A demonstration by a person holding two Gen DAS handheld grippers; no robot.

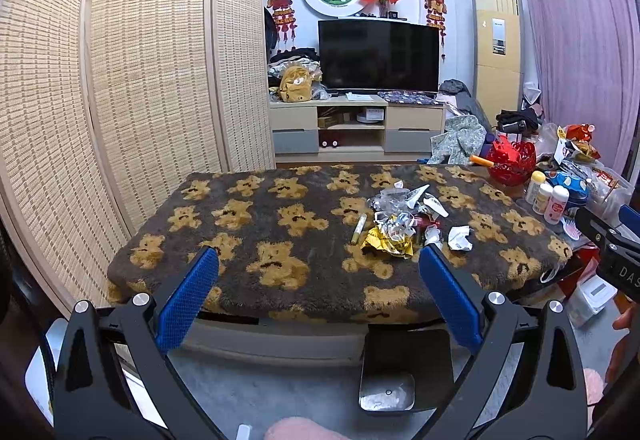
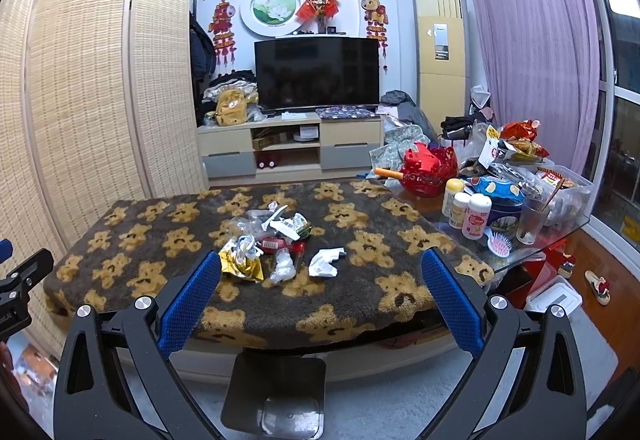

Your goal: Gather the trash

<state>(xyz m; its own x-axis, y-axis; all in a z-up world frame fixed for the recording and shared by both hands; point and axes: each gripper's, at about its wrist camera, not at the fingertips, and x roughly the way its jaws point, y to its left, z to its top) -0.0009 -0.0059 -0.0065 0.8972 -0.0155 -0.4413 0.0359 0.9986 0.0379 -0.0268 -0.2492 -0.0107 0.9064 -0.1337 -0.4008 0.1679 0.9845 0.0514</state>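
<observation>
Showing "DAS", right claw (image 1: 616, 240), barcoded wrapper (image 2: 285, 228)

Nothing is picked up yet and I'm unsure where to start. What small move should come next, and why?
Probably ease the right tongs forward onto the crumpled white paper: both tongs are open and empty, and that paper lies nearest, apart from the pile.

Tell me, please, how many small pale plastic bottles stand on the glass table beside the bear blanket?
3, clustered together: a yellow-capped bottle at the back, a cream-capped bottle in front of it, and a pink-labelled bottle nearest the hairbrush. The clutter behind could hide more.
</observation>
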